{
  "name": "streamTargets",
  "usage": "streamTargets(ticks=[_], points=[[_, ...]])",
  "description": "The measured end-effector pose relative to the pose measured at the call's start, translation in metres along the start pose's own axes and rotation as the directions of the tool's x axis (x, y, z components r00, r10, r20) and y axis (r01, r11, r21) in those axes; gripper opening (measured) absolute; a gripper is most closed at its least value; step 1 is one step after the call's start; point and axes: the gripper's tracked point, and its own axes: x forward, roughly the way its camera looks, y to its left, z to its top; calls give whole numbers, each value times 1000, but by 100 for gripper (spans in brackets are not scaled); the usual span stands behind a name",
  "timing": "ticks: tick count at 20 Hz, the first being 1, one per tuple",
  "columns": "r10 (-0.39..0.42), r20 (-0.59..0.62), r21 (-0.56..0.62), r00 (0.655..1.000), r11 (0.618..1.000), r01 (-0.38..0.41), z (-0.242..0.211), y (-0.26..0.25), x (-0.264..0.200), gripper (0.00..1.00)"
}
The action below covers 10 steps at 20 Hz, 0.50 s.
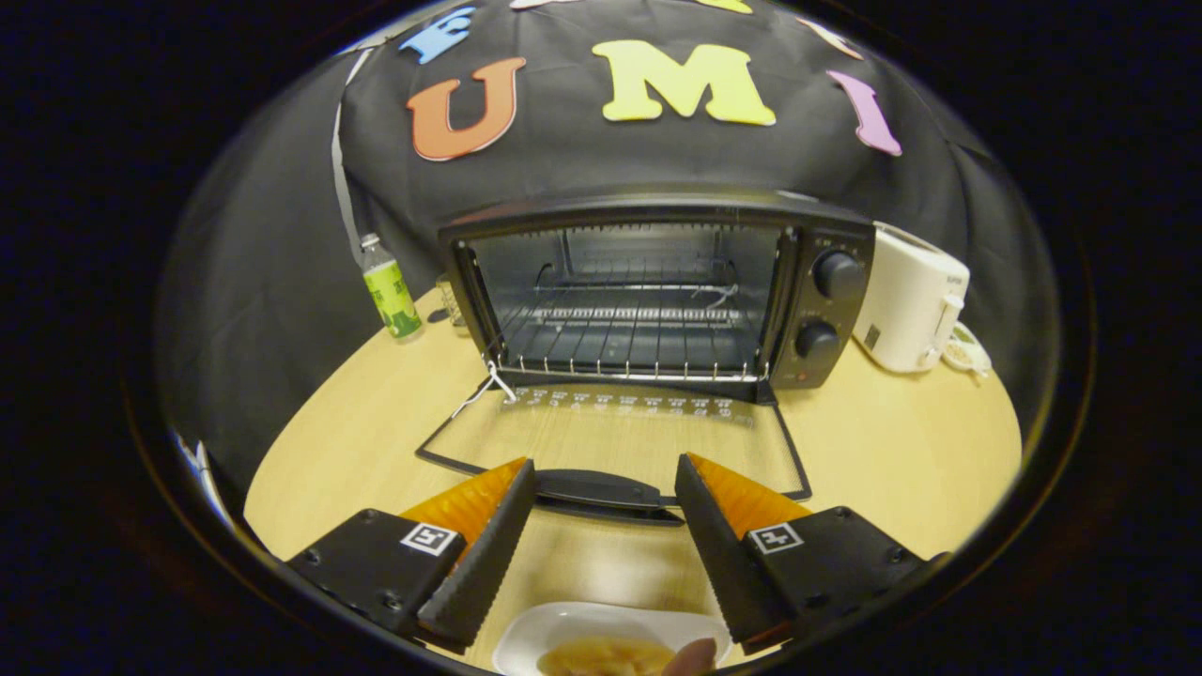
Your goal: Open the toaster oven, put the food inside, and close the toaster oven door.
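With the black toaster oven (657, 291) open, the gripper (606, 554) hovered—fingers spread, empty—over the white dish of food (573, 631), apparently next to be grasped.

The camera rides on the gripper (606, 488) and looks forward along its two spread-apart fingers. It sits low over the tabletop (901, 451), near the toaster oven (657, 291), and faces straight into the oven's open front.
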Motion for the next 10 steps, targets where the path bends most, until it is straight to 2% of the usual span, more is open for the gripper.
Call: streamTargets(ticks=[10], points=[[17,169,-47,985,999,-9,35,-2,-43,95]])
